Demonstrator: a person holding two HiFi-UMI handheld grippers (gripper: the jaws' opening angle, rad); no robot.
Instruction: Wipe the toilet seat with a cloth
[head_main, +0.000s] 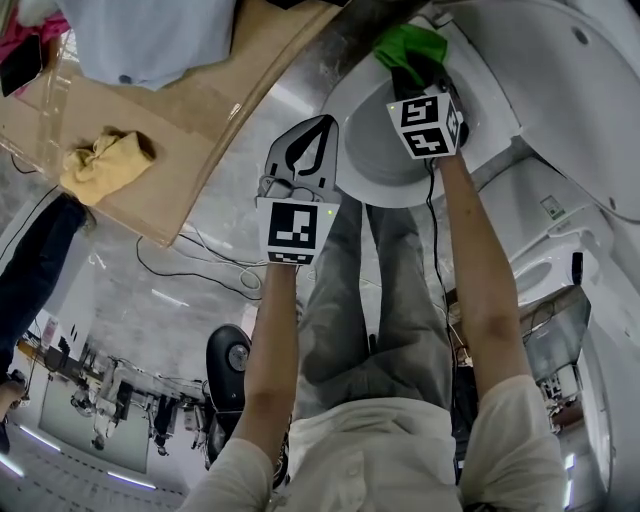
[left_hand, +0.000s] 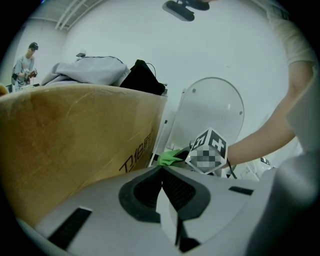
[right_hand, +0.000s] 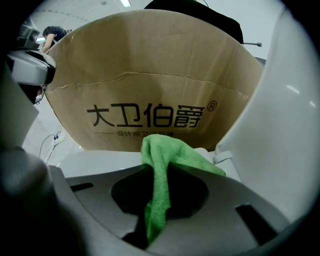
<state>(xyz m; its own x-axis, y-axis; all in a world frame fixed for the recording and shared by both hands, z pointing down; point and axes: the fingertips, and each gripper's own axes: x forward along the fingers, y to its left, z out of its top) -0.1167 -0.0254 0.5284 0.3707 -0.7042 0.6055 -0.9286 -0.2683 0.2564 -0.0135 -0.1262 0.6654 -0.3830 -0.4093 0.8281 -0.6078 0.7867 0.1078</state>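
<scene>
A white toilet seat (head_main: 385, 170) lies under the raised lid (head_main: 560, 60). My right gripper (head_main: 416, 72) is shut on a green cloth (head_main: 410, 42) at the seat's far rim, near the hinge. In the right gripper view the green cloth (right_hand: 162, 162) hangs folded between the jaws of the right gripper (right_hand: 160, 172), with the lid (right_hand: 282, 125) at the right. My left gripper (head_main: 320, 128) hovers beside the seat's left edge, shut and holding nothing. The left gripper (left_hand: 161, 172) looks toward the lid (left_hand: 212, 107), the cloth (left_hand: 170, 157) and the right gripper's marker cube (left_hand: 207, 152).
A large cardboard box (head_main: 190, 120) stands right beside the toilet, filling the right gripper view as the printed box (right_hand: 150, 75). A yellow rag (head_main: 105, 160) lies on it. Cables (head_main: 210, 265) trail on the floor. Another white toilet (head_main: 545, 270) is at the right. A person (left_hand: 24, 67) stands far off.
</scene>
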